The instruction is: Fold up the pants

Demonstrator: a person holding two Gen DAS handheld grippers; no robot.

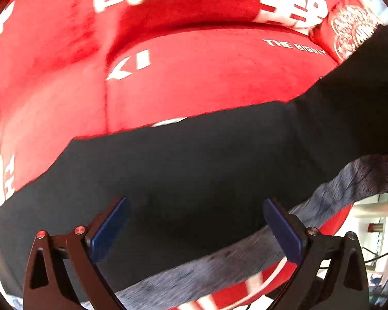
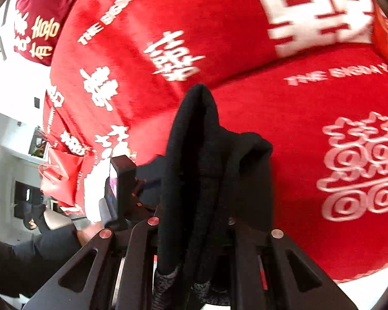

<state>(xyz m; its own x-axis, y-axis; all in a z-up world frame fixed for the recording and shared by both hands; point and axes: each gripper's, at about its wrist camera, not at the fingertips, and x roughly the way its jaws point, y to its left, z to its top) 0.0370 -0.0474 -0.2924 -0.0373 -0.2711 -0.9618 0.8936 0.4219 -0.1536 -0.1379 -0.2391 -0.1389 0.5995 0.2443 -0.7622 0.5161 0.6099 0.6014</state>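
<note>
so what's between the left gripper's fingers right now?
Left wrist view: the left gripper stands open, nothing clamped; the black pants on the red blanket show through the gap.

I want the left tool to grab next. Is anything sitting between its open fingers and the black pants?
Nothing visible does. The left tool is open directly over the black fabric pants, which lie on the red blanket with white lettering. The right tool is shut on a bunch of the same pants, off to the side.
</note>
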